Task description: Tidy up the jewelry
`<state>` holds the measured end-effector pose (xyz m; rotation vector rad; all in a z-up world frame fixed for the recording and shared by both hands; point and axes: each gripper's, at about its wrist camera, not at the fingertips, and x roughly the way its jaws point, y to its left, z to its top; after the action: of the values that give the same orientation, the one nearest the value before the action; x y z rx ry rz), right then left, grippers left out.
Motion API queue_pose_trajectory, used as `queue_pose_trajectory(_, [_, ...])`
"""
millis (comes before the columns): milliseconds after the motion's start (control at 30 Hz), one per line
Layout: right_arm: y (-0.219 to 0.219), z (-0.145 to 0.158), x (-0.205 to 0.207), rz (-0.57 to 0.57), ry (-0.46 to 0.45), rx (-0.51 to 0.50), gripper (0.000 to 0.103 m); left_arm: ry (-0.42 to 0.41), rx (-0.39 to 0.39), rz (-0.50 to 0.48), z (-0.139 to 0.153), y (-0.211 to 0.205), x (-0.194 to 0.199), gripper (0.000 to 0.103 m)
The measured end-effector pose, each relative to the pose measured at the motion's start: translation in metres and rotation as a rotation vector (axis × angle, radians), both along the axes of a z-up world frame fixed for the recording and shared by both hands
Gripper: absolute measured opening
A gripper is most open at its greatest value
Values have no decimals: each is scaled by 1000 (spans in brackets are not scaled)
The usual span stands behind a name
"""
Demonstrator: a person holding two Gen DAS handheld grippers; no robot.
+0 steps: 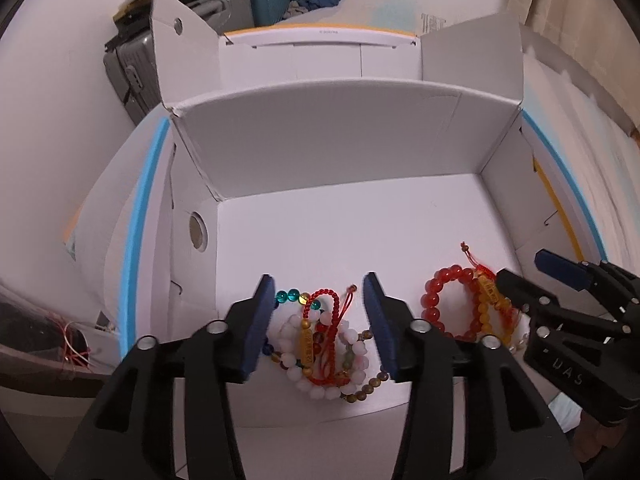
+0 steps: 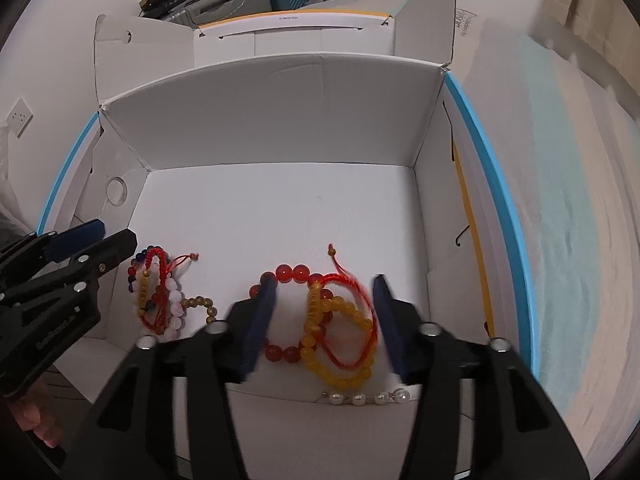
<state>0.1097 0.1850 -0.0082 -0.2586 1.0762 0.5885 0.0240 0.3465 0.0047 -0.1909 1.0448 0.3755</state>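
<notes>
A white cardboard box [image 1: 328, 136] stands open with its flaps up. Two heaps of bracelets lie on its floor by the near wall. The left heap [image 1: 324, 344] has white, teal and brown beads, a red cord and a gold tube. My left gripper [image 1: 318, 284] is open just above it, one finger on each side, pads not pressing. The right heap [image 2: 332, 328] has big red beads, amber beads and a red cord, with a pearl strand [image 2: 366, 398] at the near wall. My right gripper [image 2: 325, 282] is open astride it, holding nothing.
Each gripper shows in the other's view: the right gripper [image 1: 522, 266], the left gripper [image 2: 114, 232] with a person's hand [image 2: 36, 424] below it. The box's far half [image 2: 280, 208] holds nothing. Grey and teal suitcases [image 1: 248, 4] stand behind the box. A pale bed cover [image 2: 568, 208] lies to the right.
</notes>
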Motion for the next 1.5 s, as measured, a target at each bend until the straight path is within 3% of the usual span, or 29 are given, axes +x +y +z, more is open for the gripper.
queue_pose_trajectory(133, [-4,9,-7,5,-20,31,71,-33,30,8,13,-3,-9,70])
queue_pose_trajectory(200, [-8,16,-12,4,-50,35,79,-56,47,12,19,-5,-16,88])
queue_pose_trajectory(333, [-18,33,-26,-11,-123,45,93,-109,70,26,32,-8,-32,97])
queue_pose_trajectory(533, [-35,52,-42,-44,-177,68,95,-165,72,41,42,-16,-57,97])
queue_pose_trajectory(700, [-52,66,-65,-56,-224,89,95,-214,27,60,41,-24,-83,97])
queue_pose_trajectory(933, [-65,70,-94,-65,-272,95,95,-224,37,79,31,-38,-113,97])
queue_pose_trajectory(1500, [-74,63,-115,-80,-257,111,95,-250,78,95,34,-42,-138,97])
